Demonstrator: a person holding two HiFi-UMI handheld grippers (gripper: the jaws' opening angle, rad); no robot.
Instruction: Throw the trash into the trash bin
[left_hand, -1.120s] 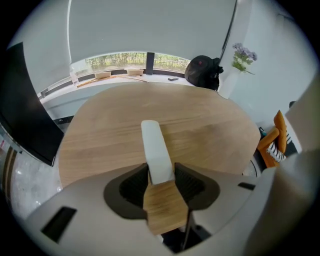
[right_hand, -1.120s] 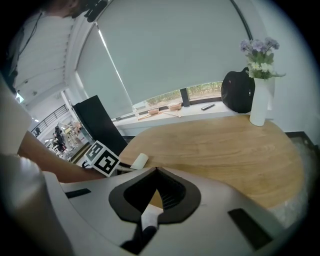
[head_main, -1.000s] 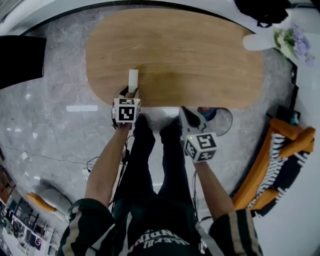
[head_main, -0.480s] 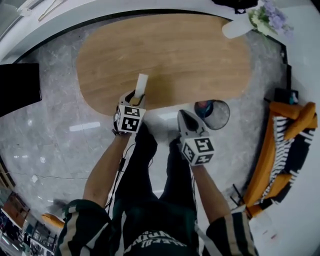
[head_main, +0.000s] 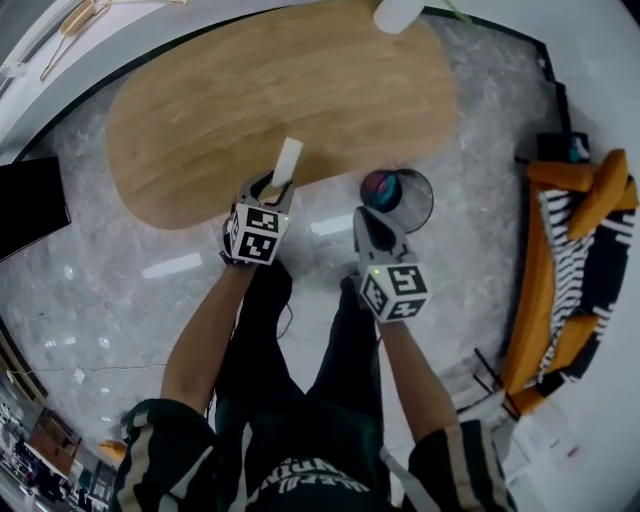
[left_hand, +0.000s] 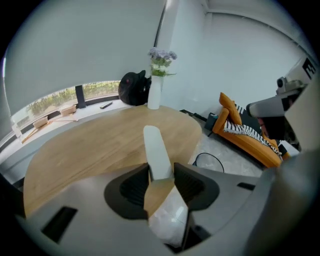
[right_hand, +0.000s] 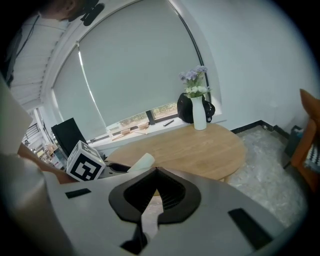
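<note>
The trash (head_main: 287, 162), a slim white strip, is clamped between the jaws of the left gripper (head_main: 268, 190) and held in the air above the near edge of the table (head_main: 300, 90). The trash bin (head_main: 420, 195) is seen on the floor just off that edge, to the right of the strip and just ahead of the right gripper (head_main: 368, 222), whose jaws are closed on nothing. Pick-up is judged complete; transfer across to the bin and release are outstanding.

Long white strip of trash (head_main: 287, 162) pinched at its lower end in left gripper (head_main: 269, 189), slanting upward. Round open trash bin (head_main: 420, 203) upright, near it.
</note>
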